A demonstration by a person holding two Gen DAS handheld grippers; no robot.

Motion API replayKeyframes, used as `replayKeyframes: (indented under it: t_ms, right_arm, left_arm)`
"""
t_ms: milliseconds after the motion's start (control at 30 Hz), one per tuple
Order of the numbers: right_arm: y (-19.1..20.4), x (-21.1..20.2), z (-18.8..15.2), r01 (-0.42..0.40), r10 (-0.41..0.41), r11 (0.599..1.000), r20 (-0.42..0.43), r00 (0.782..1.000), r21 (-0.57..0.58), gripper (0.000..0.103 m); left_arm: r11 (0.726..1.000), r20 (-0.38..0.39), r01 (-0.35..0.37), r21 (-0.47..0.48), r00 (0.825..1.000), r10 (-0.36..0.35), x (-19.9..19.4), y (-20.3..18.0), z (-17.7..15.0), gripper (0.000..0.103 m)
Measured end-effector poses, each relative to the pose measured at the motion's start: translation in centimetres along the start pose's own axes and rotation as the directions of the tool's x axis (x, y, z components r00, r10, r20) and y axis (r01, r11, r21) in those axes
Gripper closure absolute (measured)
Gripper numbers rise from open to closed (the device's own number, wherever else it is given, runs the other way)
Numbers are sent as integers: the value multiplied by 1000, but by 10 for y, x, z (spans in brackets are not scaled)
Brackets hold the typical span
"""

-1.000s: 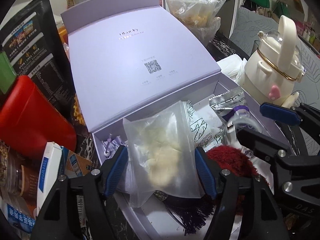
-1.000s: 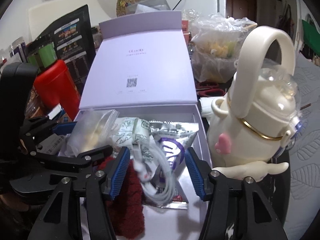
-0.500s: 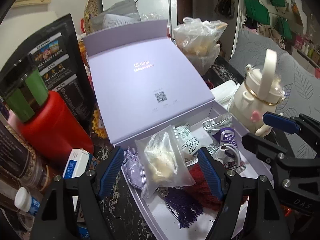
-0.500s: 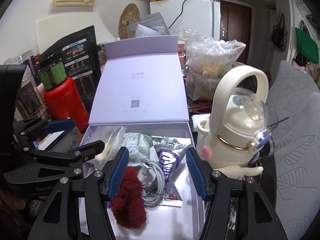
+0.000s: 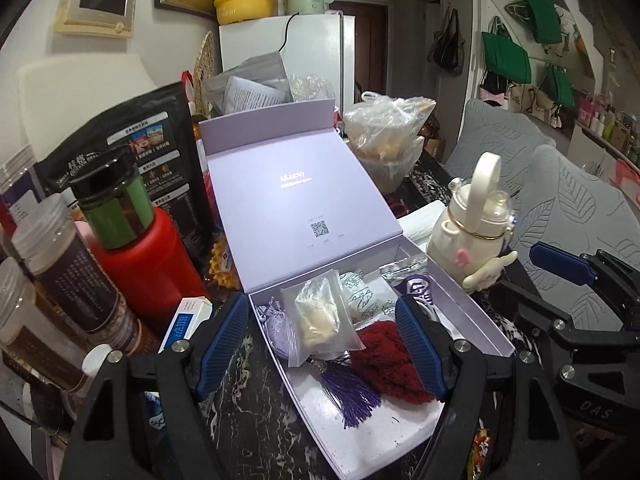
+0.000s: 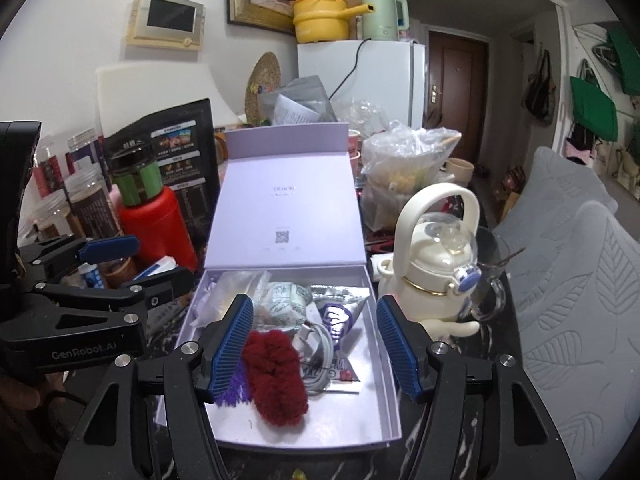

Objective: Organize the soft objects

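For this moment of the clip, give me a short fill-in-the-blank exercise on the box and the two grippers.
1. The lid of the lilac box stands ____.
2. The fluffy red item lies ____ the box.
3. The left gripper and the right gripper both hold ____.
4. The white bottle stands ____ the box.

Missing words: open; inside; nothing; outside

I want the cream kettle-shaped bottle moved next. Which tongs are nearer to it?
Right. The right tongs hover over the box with the bottle just beyond their right finger; the left tongs sit across the box from it.
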State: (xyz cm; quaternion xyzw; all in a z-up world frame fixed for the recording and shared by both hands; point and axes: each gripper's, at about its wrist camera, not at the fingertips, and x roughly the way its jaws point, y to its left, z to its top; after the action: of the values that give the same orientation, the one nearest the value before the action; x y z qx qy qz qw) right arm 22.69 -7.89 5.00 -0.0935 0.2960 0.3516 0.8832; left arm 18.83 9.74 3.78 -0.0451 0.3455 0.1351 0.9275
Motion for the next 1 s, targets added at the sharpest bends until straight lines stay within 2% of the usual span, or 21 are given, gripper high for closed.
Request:
replayKeyframes:
  t_ms: [233, 333, 367, 533, 1000]
  right_arm:
    - [9, -35, -4, 5, -5, 1000, 39, 999, -9, 35]
    - [13, -49, -9, 0, 1, 1000, 58, 998, -11, 27]
    - [14, -53, -10, -1, 2, 1000, 59, 998, -8, 27]
    - [22, -72, -20, 1, -1, 1000, 70, 998, 0, 27]
    - [39, -108, -58, 21, -23, 999, 54, 998, 33, 24]
  left_arm:
    - [1000, 37, 5, 7, 999, -6, -36, -5, -10, 27]
    - [1000, 57, 5, 12, 998, -6, -52, -7, -16, 23]
    - [1000, 63, 6, 13, 998, -7, -56, -8, -18, 21]
    - [999, 98, -7, 36, 995, 4, -80, -12, -29, 19]
    - [998, 105, 17, 69, 994, -24, -113, -20, -66, 19]
